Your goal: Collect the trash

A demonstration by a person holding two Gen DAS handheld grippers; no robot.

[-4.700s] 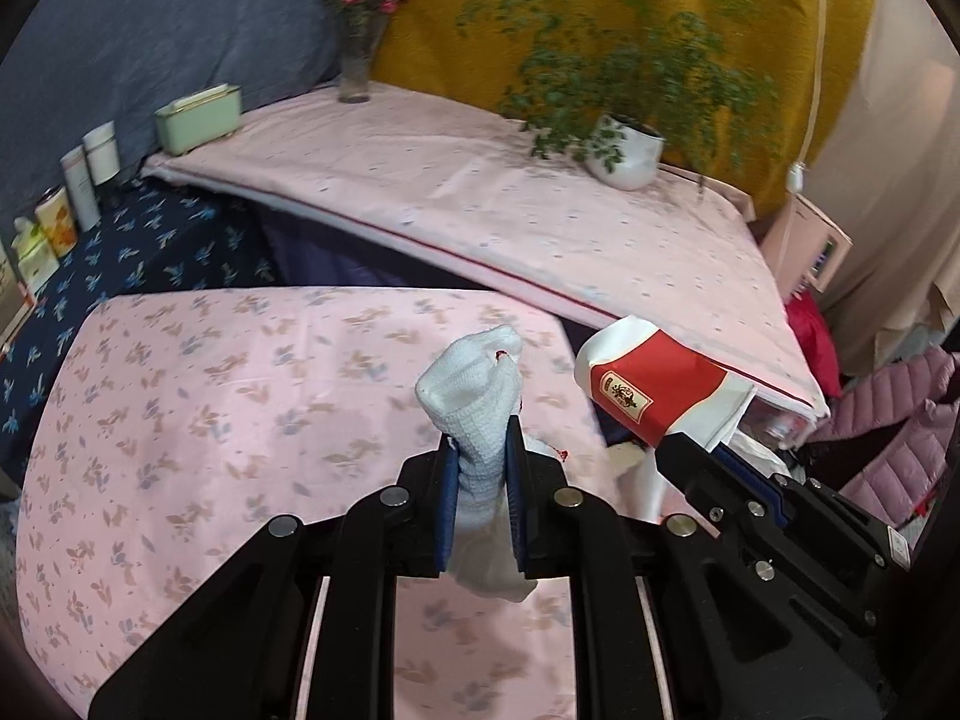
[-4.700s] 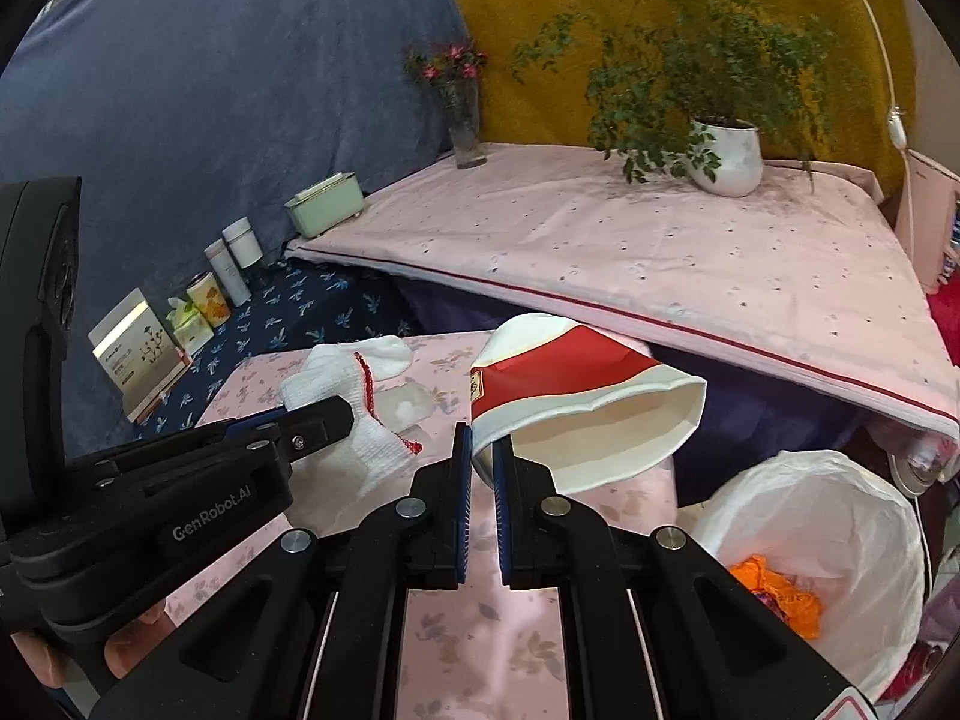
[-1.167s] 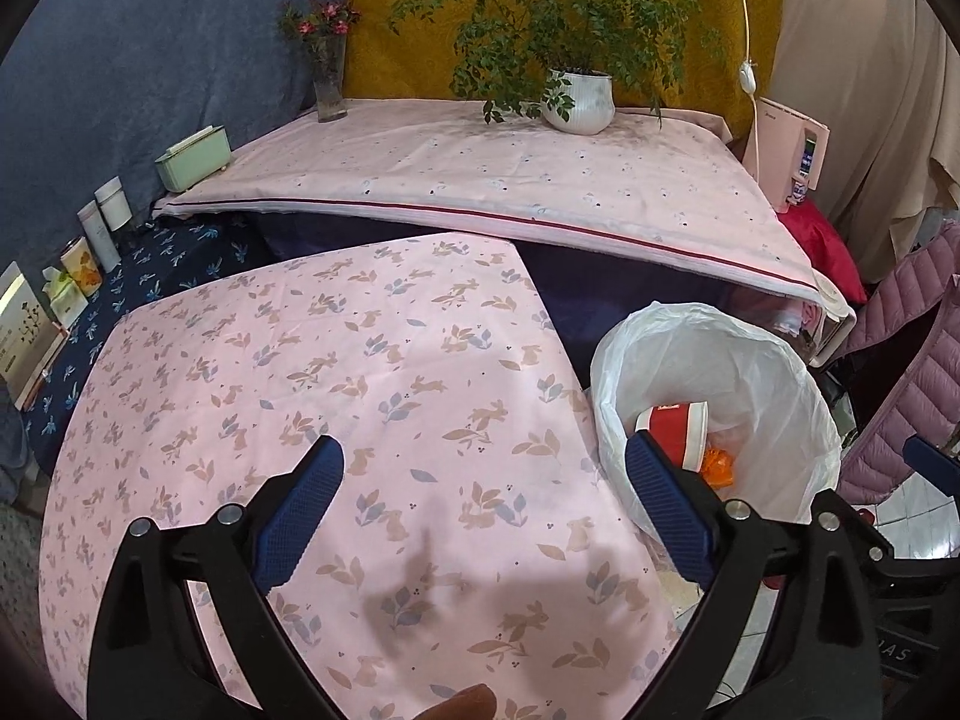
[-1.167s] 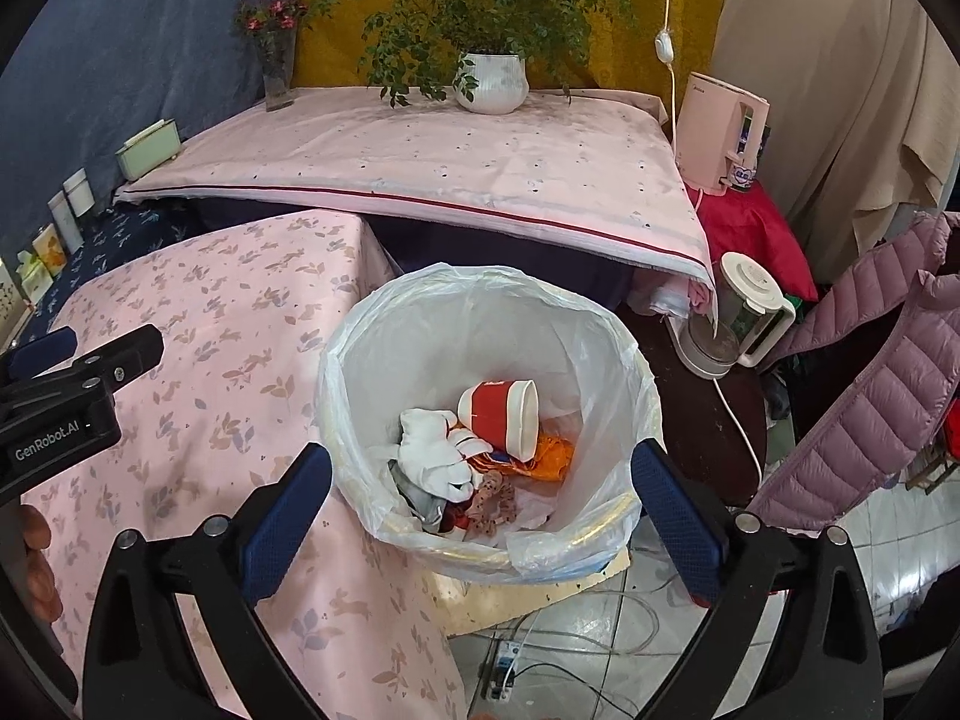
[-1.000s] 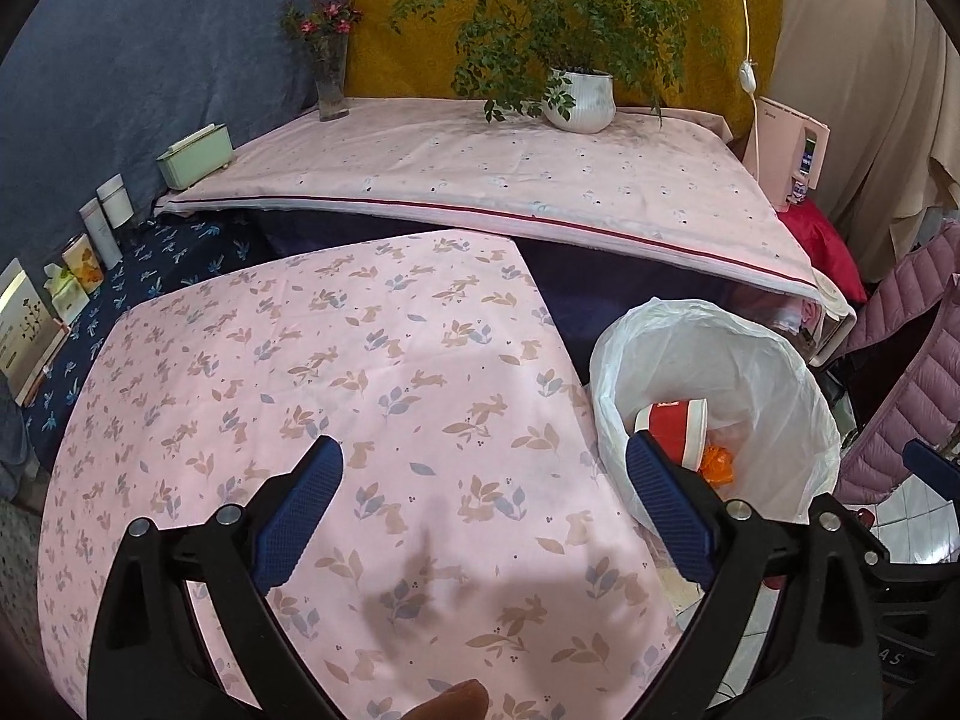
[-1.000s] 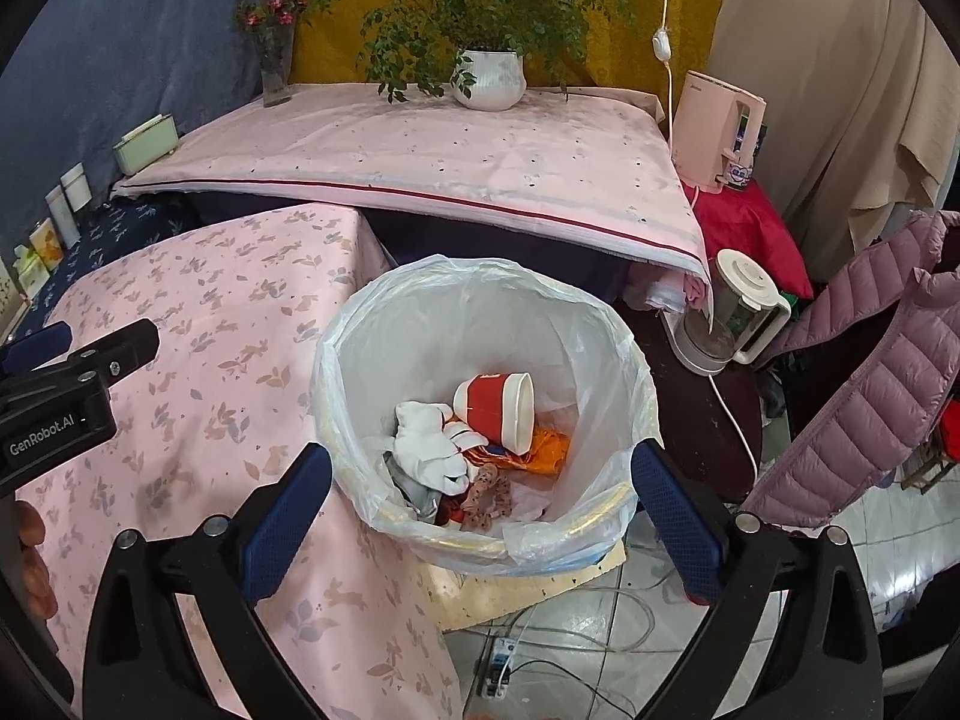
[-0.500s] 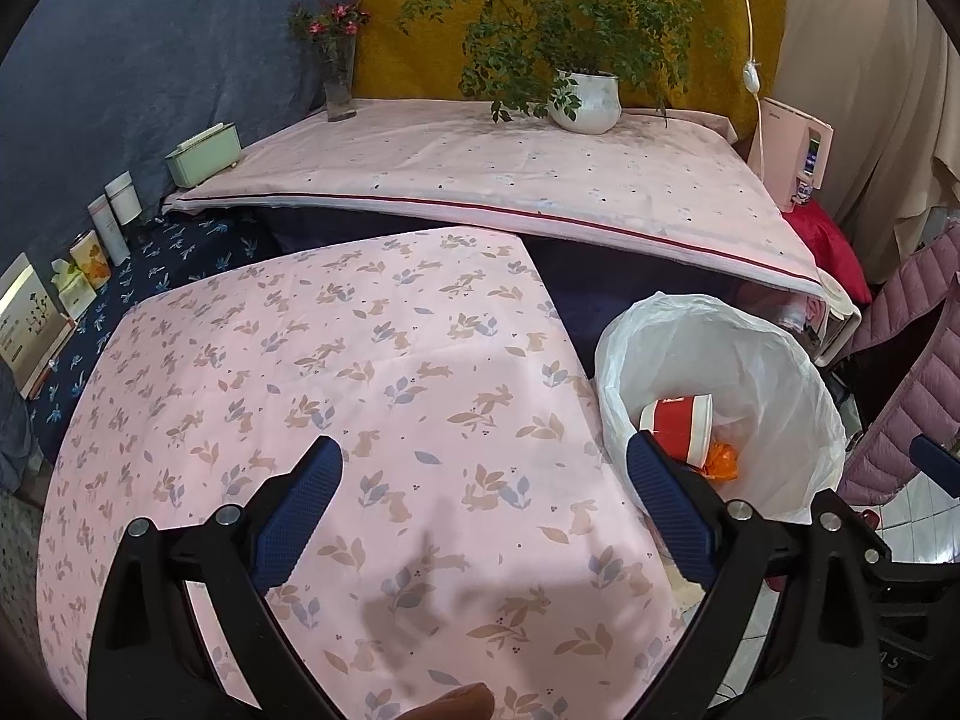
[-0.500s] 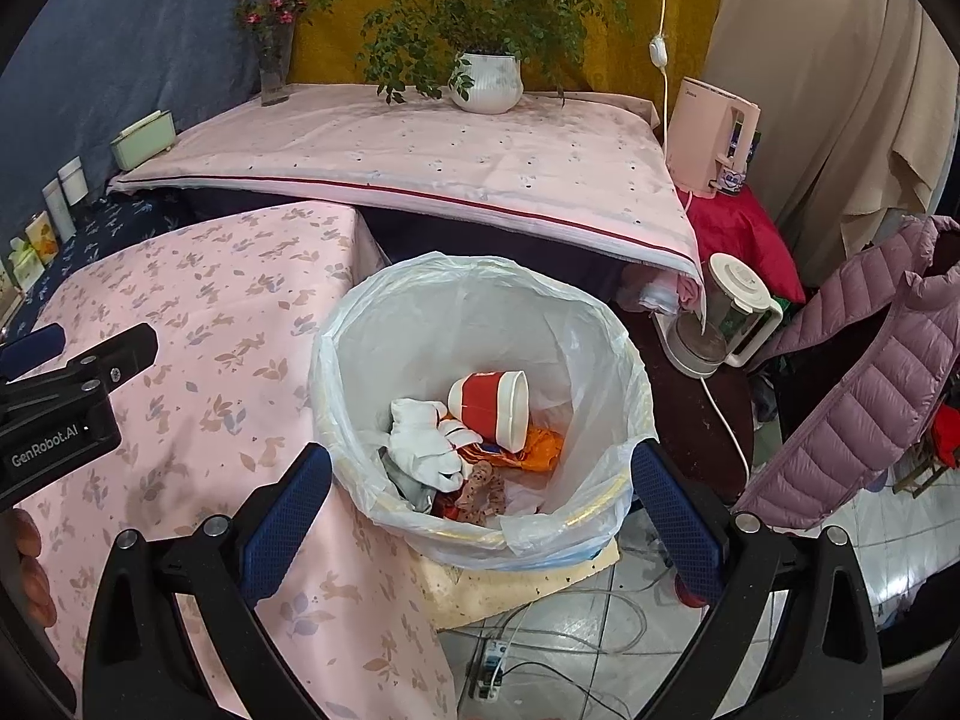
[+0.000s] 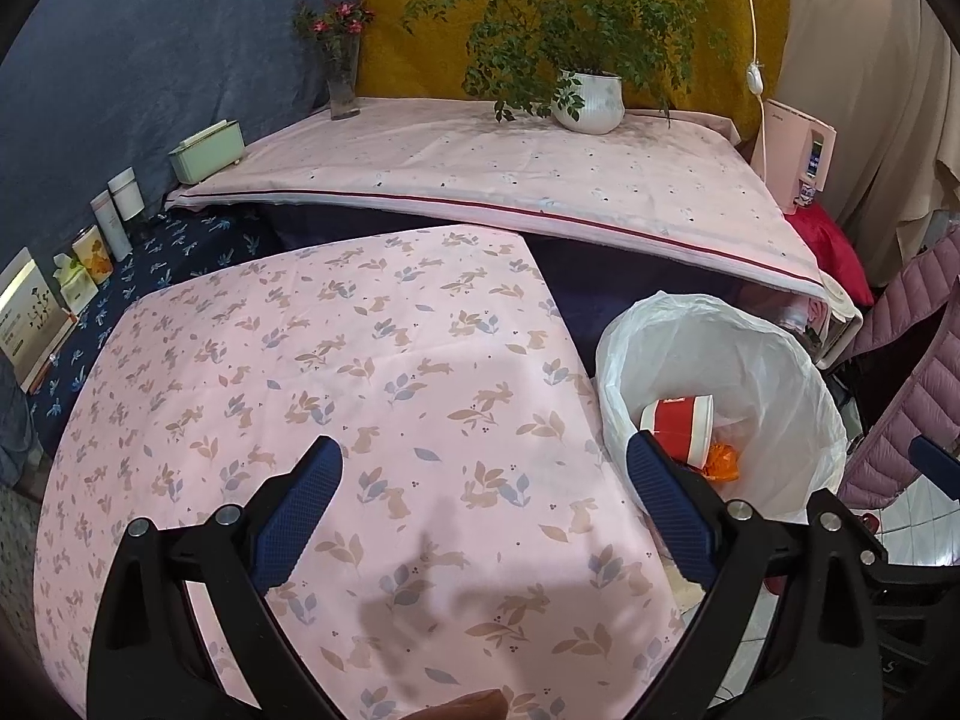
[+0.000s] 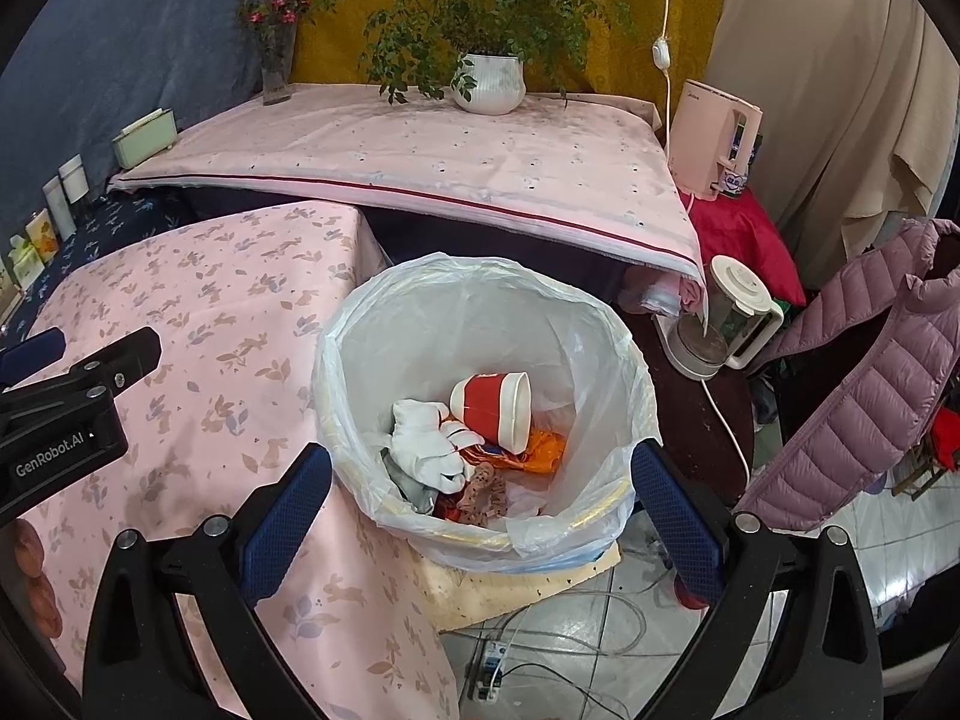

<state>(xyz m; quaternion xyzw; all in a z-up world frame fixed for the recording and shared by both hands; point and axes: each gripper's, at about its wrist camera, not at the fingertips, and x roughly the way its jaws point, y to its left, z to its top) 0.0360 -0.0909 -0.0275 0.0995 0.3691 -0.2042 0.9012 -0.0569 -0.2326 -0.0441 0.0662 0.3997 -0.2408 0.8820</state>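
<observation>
A bin lined with a white bag (image 10: 372, 324) stands on the floor by the right edge of the pink floral table (image 10: 198, 300). Inside lie a red and white paper cup (image 10: 495, 405), a crumpled white tissue (image 10: 426, 441) and orange and patterned scraps (image 10: 543, 450). My right gripper (image 10: 480, 474) is wide open and empty above the bin's near rim. My left gripper (image 9: 483, 474) is wide open and empty over the table (image 9: 336, 360); the bin (image 9: 774, 360) and cup (image 9: 678, 426) show to its right.
A raised pink-covered surface (image 10: 420, 150) behind holds a potted plant (image 10: 486, 81), a flower vase (image 10: 273, 75) and a green box (image 10: 144, 138). A pink kettle (image 10: 714, 138), a blender jug (image 10: 720, 318), a purple jacket (image 10: 870, 372) and floor cables (image 10: 540, 648) lie to the right.
Since 4.7 s ago both grippers opened; the tissue and cup now lie in the bin. Over the last second both grippers have drifted slightly back.
</observation>
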